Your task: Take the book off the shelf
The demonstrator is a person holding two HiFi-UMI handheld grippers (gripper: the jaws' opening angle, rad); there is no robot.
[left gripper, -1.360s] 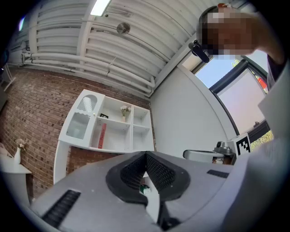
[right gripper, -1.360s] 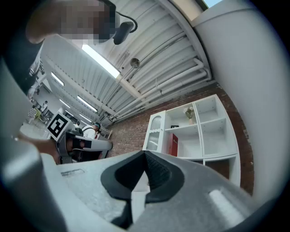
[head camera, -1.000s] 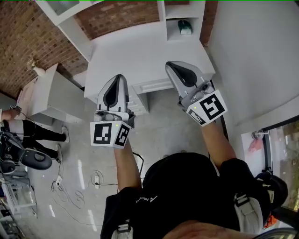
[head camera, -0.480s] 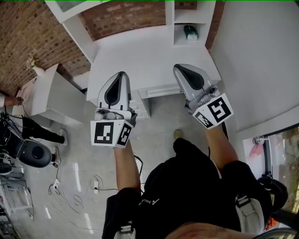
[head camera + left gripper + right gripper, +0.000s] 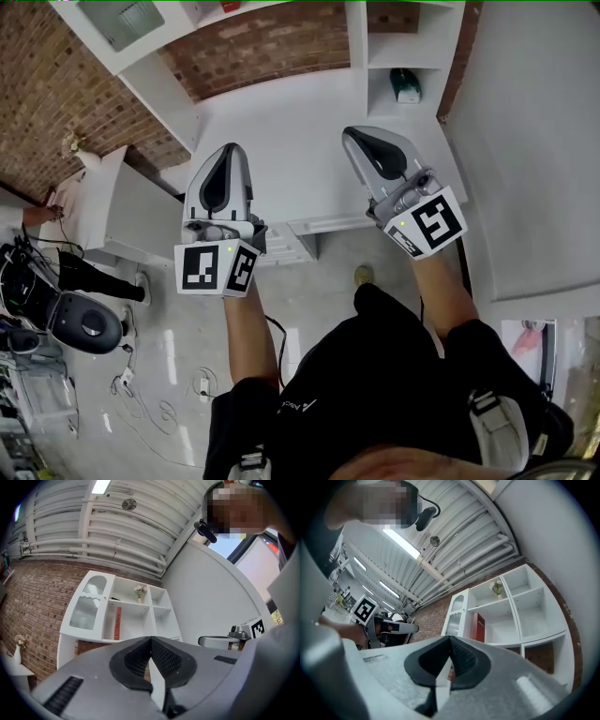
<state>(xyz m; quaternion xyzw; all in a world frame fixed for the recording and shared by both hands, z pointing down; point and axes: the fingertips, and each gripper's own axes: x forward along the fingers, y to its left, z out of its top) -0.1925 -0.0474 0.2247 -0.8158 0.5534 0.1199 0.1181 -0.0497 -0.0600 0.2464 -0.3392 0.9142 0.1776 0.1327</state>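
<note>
A red book (image 5: 117, 623) stands upright in a cubby of the white shelf unit (image 5: 154, 613) on the brick wall; the right gripper view shows the book (image 5: 478, 626) too. Both grippers are held up in front of me, well short of the shelf. My left gripper (image 5: 228, 155) is shut and empty, its jaws touching (image 5: 150, 639). My right gripper (image 5: 361, 136) is also shut with nothing in it (image 5: 450, 639). In the head view both hover over the white desk (image 5: 281, 122) below the shelf.
A small vase of flowers (image 5: 139, 591) sits one shelf above the book. A glass-door cabinet (image 5: 87, 604) is left of the book. A green object (image 5: 406, 84) lies in a low cubby. A white side cabinet (image 5: 112, 211), a stool (image 5: 80, 323) and floor cables (image 5: 141, 394) are at the left.
The desk and shelf have slid lower and nearer in the head view as I step toward them. Both grippers stay shut and keep roughly the same pose.
</note>
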